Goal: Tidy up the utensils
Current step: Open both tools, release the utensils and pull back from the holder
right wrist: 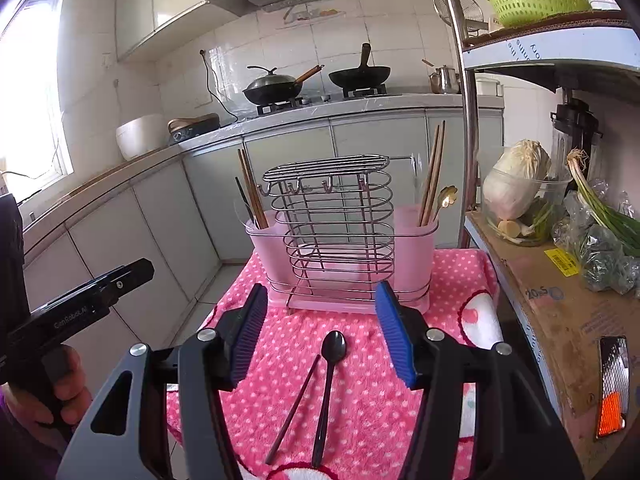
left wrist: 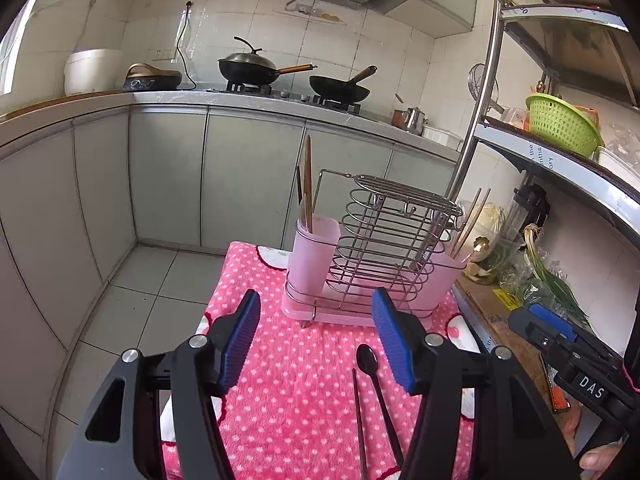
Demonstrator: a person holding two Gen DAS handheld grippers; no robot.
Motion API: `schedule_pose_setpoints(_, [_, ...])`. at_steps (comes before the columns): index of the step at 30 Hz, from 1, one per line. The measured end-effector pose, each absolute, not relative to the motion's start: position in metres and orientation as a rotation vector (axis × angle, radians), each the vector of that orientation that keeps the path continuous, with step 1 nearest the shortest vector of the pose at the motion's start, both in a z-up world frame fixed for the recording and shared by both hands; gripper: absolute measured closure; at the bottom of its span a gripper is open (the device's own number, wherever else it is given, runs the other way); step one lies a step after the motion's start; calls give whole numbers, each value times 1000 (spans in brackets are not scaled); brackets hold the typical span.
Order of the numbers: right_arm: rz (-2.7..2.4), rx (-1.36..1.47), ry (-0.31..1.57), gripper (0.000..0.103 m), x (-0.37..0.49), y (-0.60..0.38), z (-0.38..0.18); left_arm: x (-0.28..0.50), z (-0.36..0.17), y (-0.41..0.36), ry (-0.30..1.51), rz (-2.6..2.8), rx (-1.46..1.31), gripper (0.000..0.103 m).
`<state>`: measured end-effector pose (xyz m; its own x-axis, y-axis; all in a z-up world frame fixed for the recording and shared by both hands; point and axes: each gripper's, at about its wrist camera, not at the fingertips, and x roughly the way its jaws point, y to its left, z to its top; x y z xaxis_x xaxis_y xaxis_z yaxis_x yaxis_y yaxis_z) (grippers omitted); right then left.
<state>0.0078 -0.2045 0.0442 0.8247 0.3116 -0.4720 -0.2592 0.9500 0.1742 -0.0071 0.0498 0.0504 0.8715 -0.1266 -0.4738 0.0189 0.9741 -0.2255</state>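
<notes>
Before the utensil rack [right wrist: 340,232], black spoon [right wrist: 330,380] and chopstick [right wrist: 294,408] await sorting; chopsticks already stand inside; both tools gape, unladen.

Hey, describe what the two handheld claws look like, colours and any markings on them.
Both claws, left and right, have matte black plastic linkage arms with silver round rivets and ribbed blue rubber finger pads. White lettering reads "DAS" on the right claw's body; the left claw's body has small lettering too blurred to read.

Spoon [right wrist: 329,380], chopstick [right wrist: 294,408] on cloth [right wrist: 360,420], before rack [right wrist: 332,224].
</notes>
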Motion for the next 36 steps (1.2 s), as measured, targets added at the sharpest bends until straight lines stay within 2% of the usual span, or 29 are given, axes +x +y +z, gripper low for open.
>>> schedule_pose_setpoints(8, [247,73,492,45,-16,-211,57,-21,57,52,524,-83,-248,46])
schedule_pose_setpoints(12, [239,88,496,37,-27,-218,61,-28,66,46,509,-102,-239,46])
schedule_pose_setpoints(17, [261,152,491,33,-34,-229,63,-23,72,32,515,-121,-205,46])
schedule_pose_setpoints(21, [242,220,468,25,-31,-236,59,-12,65,28,546,-143,-212,46])
schedule_pose_setpoints(36, [291,187,562,25,-3,-225,43,14,39,24,603,-63,-189,46])
